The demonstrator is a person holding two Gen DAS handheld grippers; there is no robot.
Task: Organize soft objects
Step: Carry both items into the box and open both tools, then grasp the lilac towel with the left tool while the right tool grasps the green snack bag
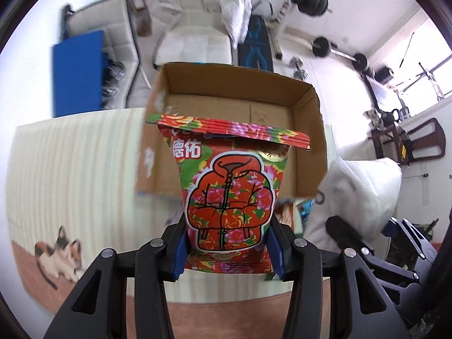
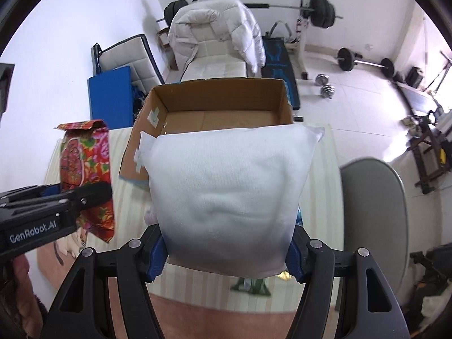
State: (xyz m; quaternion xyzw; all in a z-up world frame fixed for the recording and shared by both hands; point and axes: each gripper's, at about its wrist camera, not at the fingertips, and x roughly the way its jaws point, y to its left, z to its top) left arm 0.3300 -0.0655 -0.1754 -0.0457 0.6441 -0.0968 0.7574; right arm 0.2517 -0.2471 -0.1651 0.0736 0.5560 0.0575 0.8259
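My left gripper is shut on a red floral soft pack and holds it upright just before the open cardboard box. The pack also shows in the right wrist view, held by the left gripper left of the box. My right gripper is shut on a white towel in a clear bag, held up in front of the box. The bag also shows at the right of the left wrist view. The box looks empty inside.
The box stands on a cream striped mat with a cat picture. A grey chair is at the right. Behind are a white padded recliner, a blue board and barbell weights on the floor.
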